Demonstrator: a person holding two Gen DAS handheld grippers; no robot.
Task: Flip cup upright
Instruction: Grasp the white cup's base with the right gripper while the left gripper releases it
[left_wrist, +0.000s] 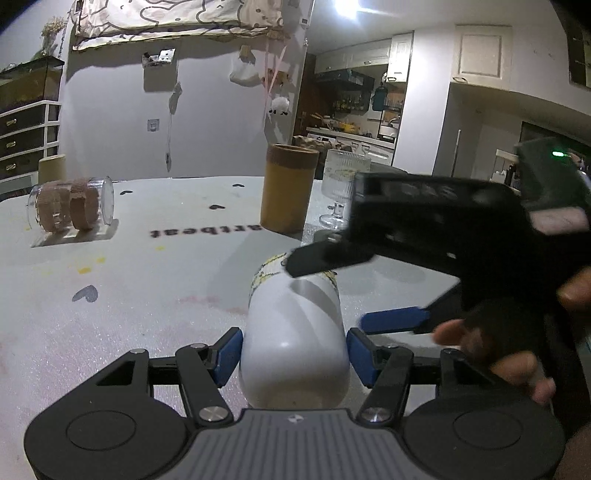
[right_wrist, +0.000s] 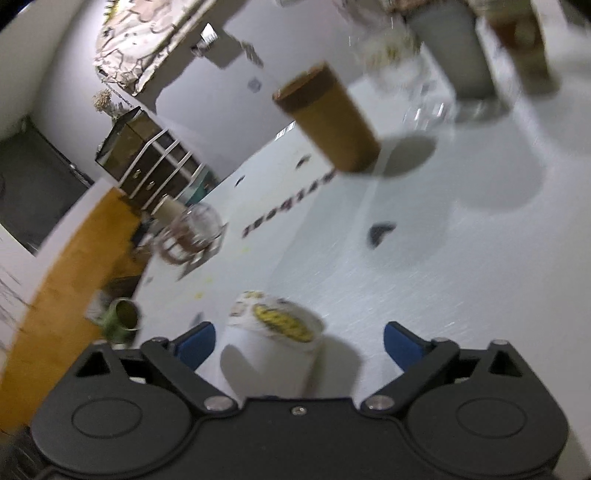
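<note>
Left gripper (left_wrist: 293, 356) level, pads clamped on the white cup (left_wrist: 295, 343). Right gripper (right_wrist: 299, 341) tilted, jaws wide around the rim, holding nothing. Background blurred.

Cup (left_wrist: 295, 343) on the bench (left_wrist: 147, 314) between left gripper (left_wrist: 293, 354) fingers, right gripper (left_wrist: 347, 291) at its far end, canister (left_wrist: 288, 188) behind, jar (left_wrist: 72, 208) far left.

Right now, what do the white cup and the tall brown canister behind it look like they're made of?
The white cup looks like glazed ceramic: smooth, glossy, with a bright highlight and a printed yellow pattern near the rim. The tall brown canister looks matte, maybe cardboard or bamboo, with a darker cork-like band on top; I can't tell which.
</note>
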